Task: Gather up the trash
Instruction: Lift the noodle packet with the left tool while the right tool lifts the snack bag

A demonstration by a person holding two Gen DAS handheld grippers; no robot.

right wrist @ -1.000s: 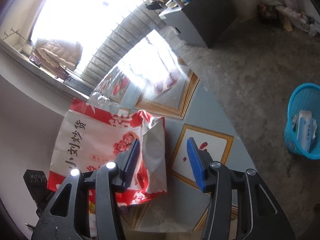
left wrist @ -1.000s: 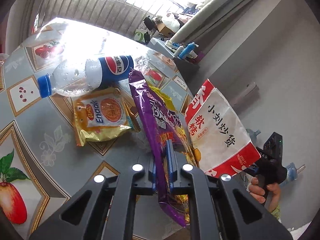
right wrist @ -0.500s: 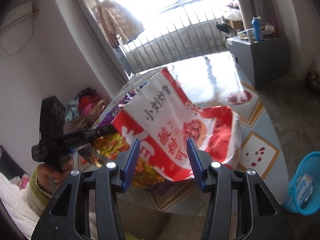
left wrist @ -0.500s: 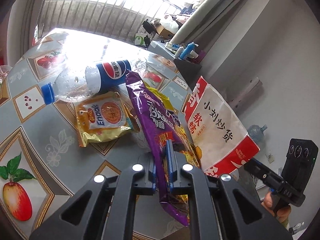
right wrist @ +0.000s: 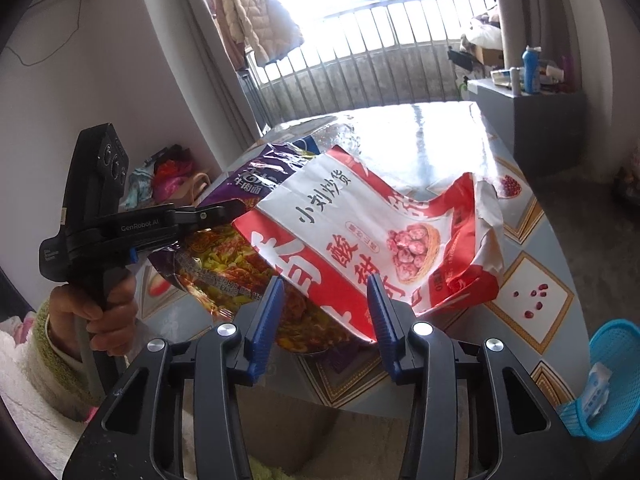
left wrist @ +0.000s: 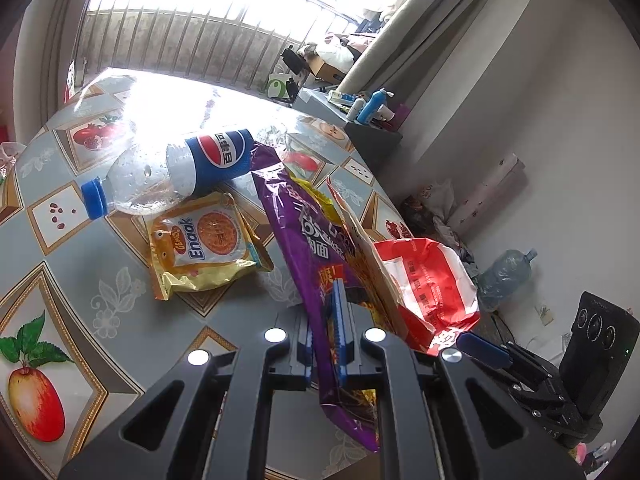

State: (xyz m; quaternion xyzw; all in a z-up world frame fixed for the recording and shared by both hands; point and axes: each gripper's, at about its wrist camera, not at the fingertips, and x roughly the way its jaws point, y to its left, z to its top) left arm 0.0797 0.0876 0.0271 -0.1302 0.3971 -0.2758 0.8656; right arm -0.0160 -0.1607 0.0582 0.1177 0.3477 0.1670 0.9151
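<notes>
1. The yellow snack packet (left wrist: 202, 242) on the table reads "Enaak".
2. The clear plastic bottle (left wrist: 172, 172) carries a blue Pepsi label with "百事可".
3. The red-and-white bag (right wrist: 372, 240) shows "小刘炒货" and large "酸甜".
4. The purple noodle wrapper (right wrist: 256, 178) reads "牛肉面".
5. The left gripper (right wrist: 224, 214) is marked "GenRobot.AI".

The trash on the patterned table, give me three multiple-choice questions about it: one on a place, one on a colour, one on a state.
1. Where does the clear plastic Pepsi bottle lie?
A. on the table
B. in the basket
C. on the floor

2. What colour is the plastic basket beside the table?
A. red
B. blue
C. black

3. What are the left tongs doing?
A. standing open
B. clamping the purple noodle wrapper
C. clamping the bottle

Answers: 1 A, it rests on its side on the tabletop. 2 B, its mesh is blue. 3 B, the pads pinch the wrapper.
</notes>
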